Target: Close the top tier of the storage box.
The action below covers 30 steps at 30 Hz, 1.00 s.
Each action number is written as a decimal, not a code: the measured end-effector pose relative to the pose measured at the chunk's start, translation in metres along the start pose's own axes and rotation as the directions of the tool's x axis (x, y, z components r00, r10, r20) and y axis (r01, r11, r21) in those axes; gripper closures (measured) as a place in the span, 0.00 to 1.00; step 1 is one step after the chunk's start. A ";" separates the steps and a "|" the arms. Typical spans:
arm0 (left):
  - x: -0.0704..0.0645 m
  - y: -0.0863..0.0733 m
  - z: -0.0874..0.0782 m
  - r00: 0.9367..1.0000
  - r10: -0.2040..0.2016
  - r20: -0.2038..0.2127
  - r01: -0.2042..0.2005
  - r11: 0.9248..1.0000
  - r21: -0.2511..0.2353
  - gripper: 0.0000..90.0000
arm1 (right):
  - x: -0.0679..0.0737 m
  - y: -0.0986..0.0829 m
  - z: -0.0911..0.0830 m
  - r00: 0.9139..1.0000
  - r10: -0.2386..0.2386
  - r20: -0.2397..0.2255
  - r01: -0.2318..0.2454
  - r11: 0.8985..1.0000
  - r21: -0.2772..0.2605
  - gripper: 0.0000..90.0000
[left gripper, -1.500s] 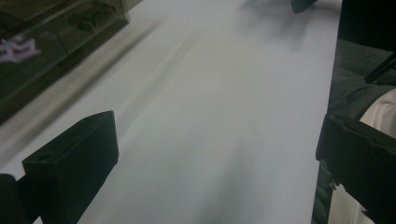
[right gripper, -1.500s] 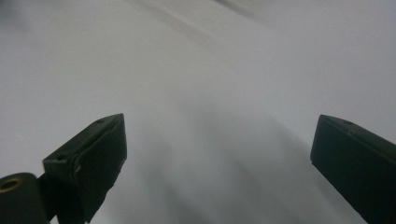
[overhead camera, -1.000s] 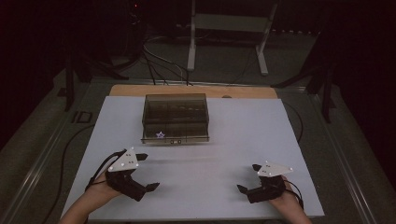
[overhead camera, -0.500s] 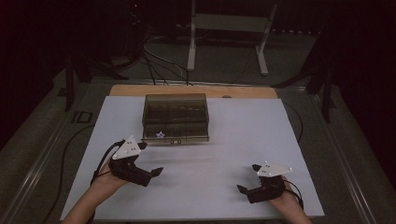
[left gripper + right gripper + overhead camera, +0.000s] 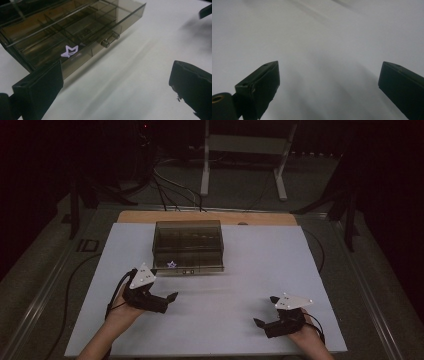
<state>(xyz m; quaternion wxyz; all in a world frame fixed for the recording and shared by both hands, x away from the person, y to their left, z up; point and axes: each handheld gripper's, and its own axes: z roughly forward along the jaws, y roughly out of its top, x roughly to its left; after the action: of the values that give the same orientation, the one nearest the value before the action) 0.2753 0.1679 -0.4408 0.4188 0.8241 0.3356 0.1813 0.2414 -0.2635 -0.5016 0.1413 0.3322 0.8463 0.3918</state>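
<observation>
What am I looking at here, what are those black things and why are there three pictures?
A person sits at a table covered with a white sheet and holds a tool in each hand. The left hand-held gripper and the right hand-held gripper each have two black jaws, standing open and holding nothing. One picture comes from a camera above the table. The other two come from cameras riding on the tools. On the sheet stands a smoky clear plastic box with inner dividers, a small knob and a pale star sticker.

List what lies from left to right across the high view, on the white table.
Left claw → smoky compartment box → right claw, all on the white table.
</observation>
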 end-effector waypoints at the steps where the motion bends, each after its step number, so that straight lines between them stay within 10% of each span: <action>1: 0.000 -0.001 0.002 1.000 -0.003 0.004 0.003 1.000 0.005 0.00 | 0.000 0.000 0.000 1.000 -0.003 0.001 0.003 1.000 0.001 0.05; 19: -0.009 -0.011 0.023 1.000 -0.025 -0.018 0.026 0.997 0.072 0.00 | 0.000 0.000 0.000 1.000 -0.011 -0.002 0.011 1.000 0.009 0.05; 30: -0.010 -0.011 0.028 0.999 0.028 -0.036 -0.025 0.997 0.078 0.29 | 0.001 0.000 0.000 1.000 -0.009 -0.006 0.009 1.000 0.006 0.05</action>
<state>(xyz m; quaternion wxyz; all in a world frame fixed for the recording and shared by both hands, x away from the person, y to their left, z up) 0.2800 0.1499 -0.4666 0.3777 0.8407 0.3389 0.1891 0.2409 -0.2623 -0.5016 0.1395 0.3275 0.8494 0.3896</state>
